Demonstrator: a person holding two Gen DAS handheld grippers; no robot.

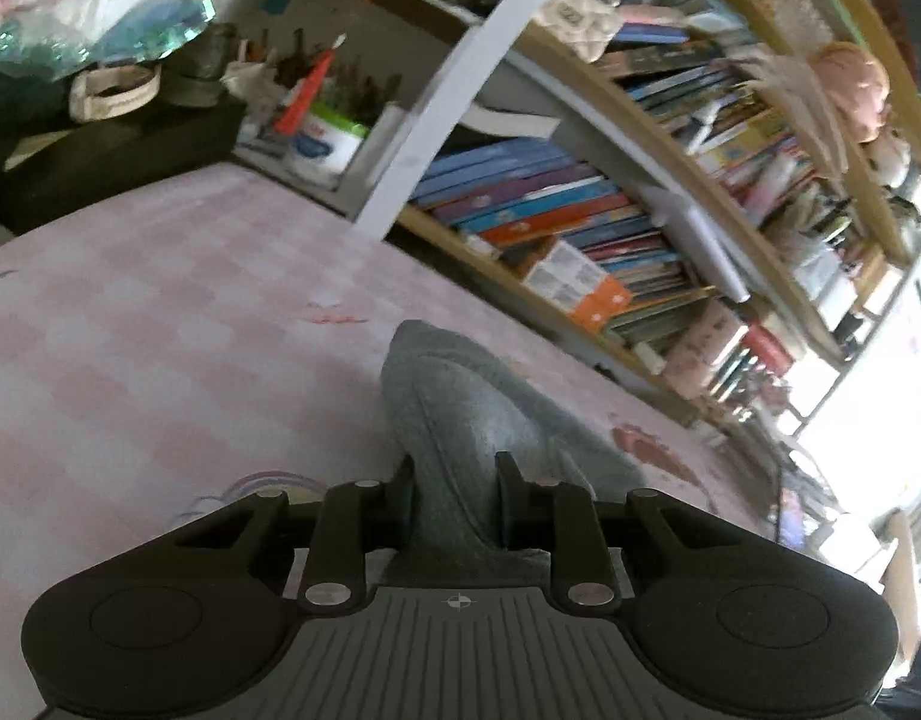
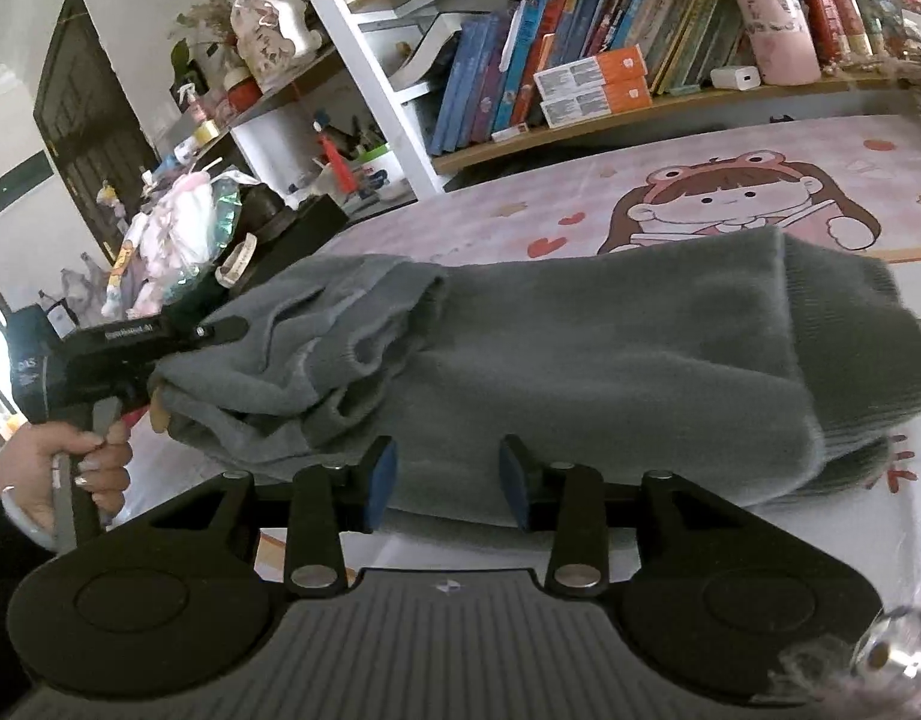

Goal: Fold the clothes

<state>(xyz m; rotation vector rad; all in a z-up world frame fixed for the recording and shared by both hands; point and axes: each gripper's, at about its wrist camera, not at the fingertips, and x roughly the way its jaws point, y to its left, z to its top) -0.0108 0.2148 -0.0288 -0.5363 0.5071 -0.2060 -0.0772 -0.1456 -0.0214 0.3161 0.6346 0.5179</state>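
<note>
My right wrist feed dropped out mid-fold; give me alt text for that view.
A grey sweater, partly folded, lies on a pink cartoon-print sheet. The right gripper sits at its near edge with fabric between its blue pads. At left, the left gripper, held by a hand, grips the sweater's bunched end. Bookshelves stand behind.

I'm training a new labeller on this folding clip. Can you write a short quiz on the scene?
1. True or false: the left gripper is shut on the sweater.
2. What stands behind the bed? A) bookshelf B) fridge C) bathtub
3. Fill in: the sweater's colour is ___.
Key: 1 true; 2 A; 3 grey.
</note>
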